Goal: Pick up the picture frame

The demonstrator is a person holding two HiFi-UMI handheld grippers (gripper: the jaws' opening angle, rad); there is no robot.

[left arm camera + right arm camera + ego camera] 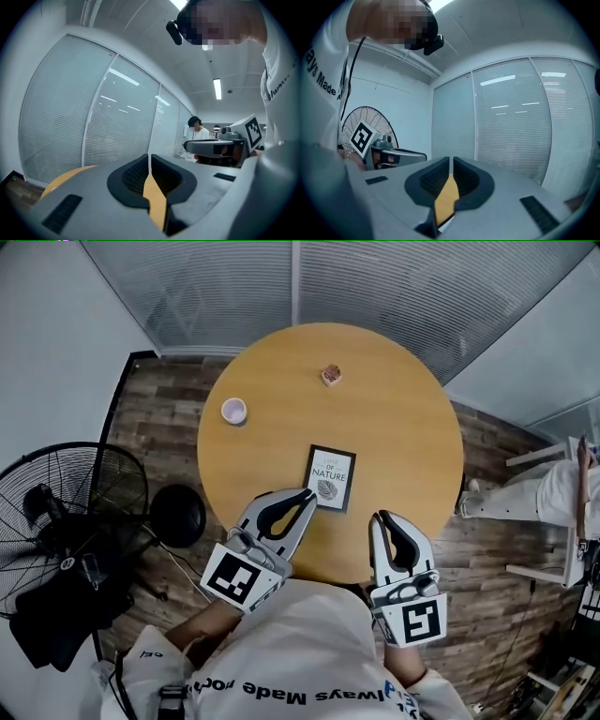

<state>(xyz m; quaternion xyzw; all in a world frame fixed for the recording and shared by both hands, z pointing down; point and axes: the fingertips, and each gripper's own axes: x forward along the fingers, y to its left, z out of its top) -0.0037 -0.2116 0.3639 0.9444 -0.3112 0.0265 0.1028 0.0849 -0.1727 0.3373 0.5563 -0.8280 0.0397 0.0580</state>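
Left gripper (307,493), right gripper (380,517) closed — picture frame (330,477) flat

1. black rectangular picture frame (329,478): print inside reads "OF NATURE".
2. white cloth shirt (309,634): black lettering, "ways Made".

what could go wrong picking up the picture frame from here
The picture frame lies flat on the table, so the jaws probably get only a thin edge to bite and may slip.
The left gripper is shut with its tips beside the frame's near corner; moving in before opening would likely shove the frame.
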